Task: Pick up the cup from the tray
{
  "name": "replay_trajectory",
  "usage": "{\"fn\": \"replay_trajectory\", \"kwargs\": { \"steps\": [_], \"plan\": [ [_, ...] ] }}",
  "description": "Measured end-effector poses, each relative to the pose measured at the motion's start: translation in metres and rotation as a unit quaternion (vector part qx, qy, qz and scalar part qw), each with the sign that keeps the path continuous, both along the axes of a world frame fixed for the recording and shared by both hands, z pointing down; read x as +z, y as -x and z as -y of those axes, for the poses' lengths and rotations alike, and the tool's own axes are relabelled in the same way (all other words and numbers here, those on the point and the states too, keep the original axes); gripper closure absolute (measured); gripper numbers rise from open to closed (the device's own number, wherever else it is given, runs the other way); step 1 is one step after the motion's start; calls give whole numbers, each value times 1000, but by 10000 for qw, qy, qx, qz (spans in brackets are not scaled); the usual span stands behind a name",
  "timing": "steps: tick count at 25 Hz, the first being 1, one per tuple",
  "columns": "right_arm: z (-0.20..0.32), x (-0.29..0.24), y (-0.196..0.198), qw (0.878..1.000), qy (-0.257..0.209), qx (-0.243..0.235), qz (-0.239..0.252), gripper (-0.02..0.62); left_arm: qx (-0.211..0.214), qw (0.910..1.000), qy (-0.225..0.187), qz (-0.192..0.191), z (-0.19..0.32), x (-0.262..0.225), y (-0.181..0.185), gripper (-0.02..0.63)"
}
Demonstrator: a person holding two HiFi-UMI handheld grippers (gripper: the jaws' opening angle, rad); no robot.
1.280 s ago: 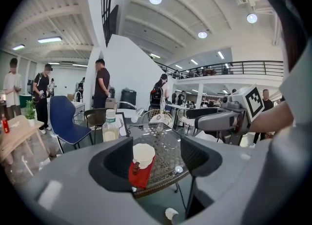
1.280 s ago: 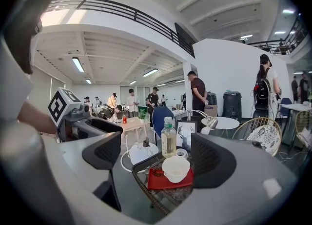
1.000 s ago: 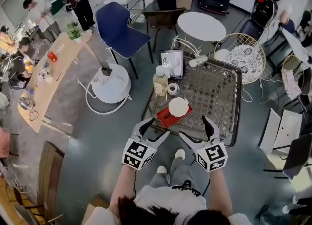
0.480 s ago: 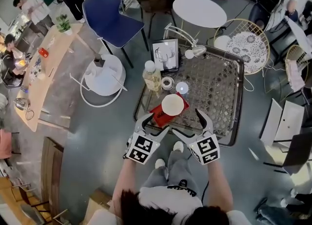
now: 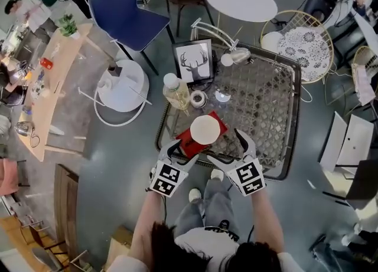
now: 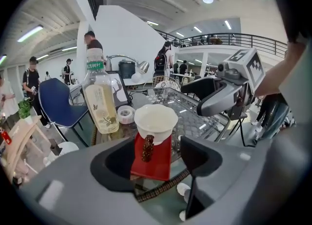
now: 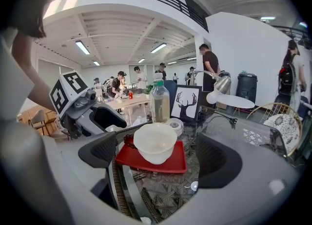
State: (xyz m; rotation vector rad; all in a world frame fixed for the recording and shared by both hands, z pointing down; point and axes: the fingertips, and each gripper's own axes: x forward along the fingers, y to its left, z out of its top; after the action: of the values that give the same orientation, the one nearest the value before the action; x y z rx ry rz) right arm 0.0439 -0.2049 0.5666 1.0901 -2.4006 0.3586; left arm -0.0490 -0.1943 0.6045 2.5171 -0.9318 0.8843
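On tabletop (image 5: 263,108), white cup (image 5: 205,129) on red tray (image 5: 219,121), left hand-held gripper (image 5: 182,151) open, empty, near tray, right hand-held gripper (image 5: 227,147) empty, jaws just opening wide

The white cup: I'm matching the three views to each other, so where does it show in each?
Head view: the cup sits at centre on the red tray.
Left gripper view: cup at centre, on the tray's far end.
Right gripper view: cup at centre, slightly low.
Shared landmark: the clear bottle, beyond the cup in every view.
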Motion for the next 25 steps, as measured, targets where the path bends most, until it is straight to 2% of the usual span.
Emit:
{"fn": "replay_trajectory", "kwargs": {
  "steps": [7,12,17,21,25],
  "plan": [
    [9,31,3,9989,227,-363,-207,72,-94,9995,215,198,15,33,0,347],
    [16,41,8,9984,284,-470,-126,66,-77,9998,38,152,25,36,-4,360],
    [24,57,16,9966,321,-724,-225,60,79,9995,-8,310,29,42,-2,370],
    [29,69,17,9944,325,-920,-411,60,157,9990,-100,406,31,44,-1,441],
    [33,69,25,9919,318,-1175,-351,61,255,9991,-66,343,29,46,-6,526]
  ]
}}
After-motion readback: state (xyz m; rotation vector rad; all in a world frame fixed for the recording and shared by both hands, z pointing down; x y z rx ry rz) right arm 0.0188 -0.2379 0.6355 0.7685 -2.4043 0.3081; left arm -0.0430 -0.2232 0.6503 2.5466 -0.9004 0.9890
